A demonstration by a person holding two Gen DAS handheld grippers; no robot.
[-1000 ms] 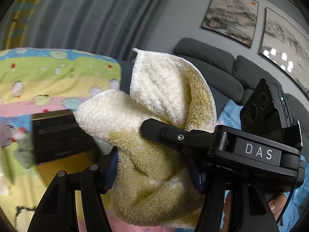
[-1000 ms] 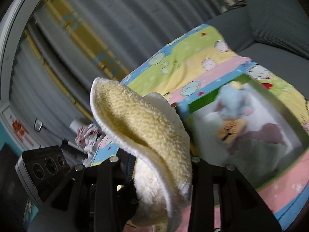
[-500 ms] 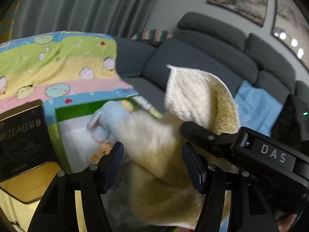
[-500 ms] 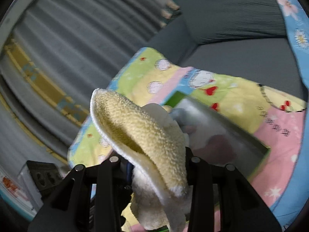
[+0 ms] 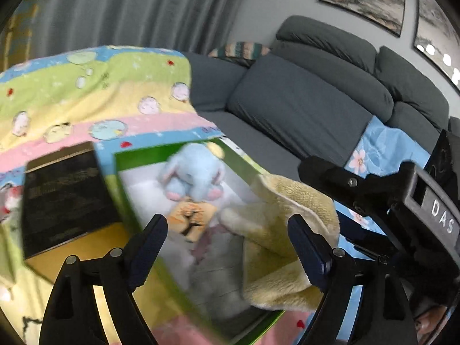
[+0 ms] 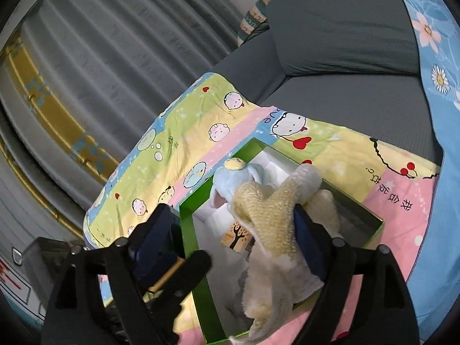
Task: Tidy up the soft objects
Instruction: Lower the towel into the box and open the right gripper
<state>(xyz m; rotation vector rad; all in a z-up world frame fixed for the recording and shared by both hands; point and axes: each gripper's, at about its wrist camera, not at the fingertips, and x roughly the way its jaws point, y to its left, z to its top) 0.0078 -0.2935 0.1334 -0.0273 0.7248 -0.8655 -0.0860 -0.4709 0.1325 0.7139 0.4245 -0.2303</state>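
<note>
White raised letters "DAS" are showing on the black body of the right gripper (image 5: 440, 215), right of the left gripper's jaws. Black Chinese characters (image 6: 396, 192) are lying upside down on the cartoon blanket (image 6: 184, 141), beyond and right of the right gripper's jaws. The black box's (image 5: 63, 198) print is blurring past reading.

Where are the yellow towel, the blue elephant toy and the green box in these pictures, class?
yellow towel (image 5: 276, 230), left wrist view, on its fluffy middle fold.
blue elephant toy (image 5: 195, 172), left wrist view, on its head.
green box (image 6: 189, 230), right wrist view, on its near left wall.
</note>
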